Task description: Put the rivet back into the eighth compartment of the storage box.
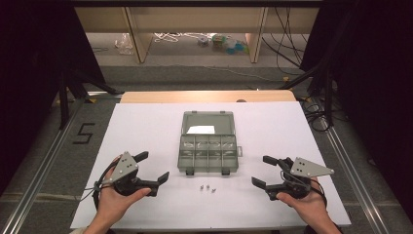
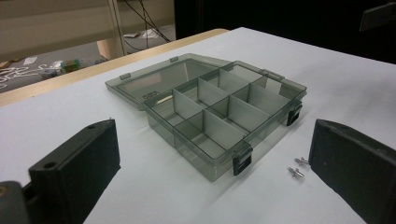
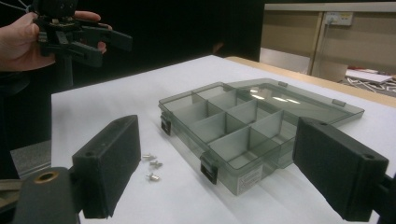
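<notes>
Surface: white sheet over a wooden table (image 1: 146, 127), cables and clutter on the floor beyond.
Organizer box (image 1: 208, 154): smoky clear plastic, lid folded flat away from the person, eight divided compartments that look empty; centred on the sheet between the two grippers.
Small metal studs (image 1: 208, 187): three in the right gripper view, lying loose on the sheet just in front of the box's two black latches, apart from the box.
Left gripper (image 1: 154, 169): held above the sheet at left, jaws spread wide, nothing between them.
Right gripper (image 1: 261, 171): mirrored at right, jaws likewise wide apart and empty.
Risk, pickup: the studs are tiny and lie close together; broad jaw pads may nudge or scatter them, or take two at once.
Risk, rolling: a knocked stud could likely roll under the box front or off the sheet.
Risk, placing: a drop from height may bounce into the wrong compartment.
Risk, box: a low approach could shove the light box.
</notes>
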Action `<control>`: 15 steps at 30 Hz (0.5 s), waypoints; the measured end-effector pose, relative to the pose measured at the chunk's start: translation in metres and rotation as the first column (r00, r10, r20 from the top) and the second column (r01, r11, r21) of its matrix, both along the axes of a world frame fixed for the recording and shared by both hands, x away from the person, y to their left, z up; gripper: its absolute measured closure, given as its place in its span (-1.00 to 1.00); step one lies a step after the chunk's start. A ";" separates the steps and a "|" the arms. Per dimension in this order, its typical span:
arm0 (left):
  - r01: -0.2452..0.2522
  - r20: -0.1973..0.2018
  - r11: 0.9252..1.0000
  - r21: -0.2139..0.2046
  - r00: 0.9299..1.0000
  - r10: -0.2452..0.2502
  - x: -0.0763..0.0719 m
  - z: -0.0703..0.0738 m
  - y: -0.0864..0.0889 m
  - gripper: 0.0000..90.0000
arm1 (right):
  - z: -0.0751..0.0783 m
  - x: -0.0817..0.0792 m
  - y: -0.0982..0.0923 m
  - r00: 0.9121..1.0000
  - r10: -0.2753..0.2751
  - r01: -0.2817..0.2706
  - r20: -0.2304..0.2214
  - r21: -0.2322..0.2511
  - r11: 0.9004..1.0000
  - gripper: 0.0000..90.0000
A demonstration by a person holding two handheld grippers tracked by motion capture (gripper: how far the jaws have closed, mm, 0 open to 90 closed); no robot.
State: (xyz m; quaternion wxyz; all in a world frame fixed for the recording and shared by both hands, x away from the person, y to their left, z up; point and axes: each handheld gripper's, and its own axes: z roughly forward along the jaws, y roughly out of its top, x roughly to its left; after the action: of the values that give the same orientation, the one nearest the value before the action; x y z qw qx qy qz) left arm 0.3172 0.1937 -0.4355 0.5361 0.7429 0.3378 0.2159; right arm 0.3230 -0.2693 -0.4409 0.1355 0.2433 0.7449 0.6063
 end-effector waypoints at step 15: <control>0.172 -0.036 0.958 0.228 0.985 -0.169 -0.002 0.019 -0.012 -0.83 | 0.001 0.000 0.000 1.000 -0.007 0.008 0.002 -0.017 1.000 -0.64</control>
State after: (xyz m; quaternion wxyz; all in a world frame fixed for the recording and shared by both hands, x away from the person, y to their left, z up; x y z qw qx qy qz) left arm 0.3152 0.1813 -0.4166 0.4602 0.8281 0.2496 0.2004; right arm 0.3229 -0.2694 -0.4404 0.1407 0.2442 0.7491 0.5995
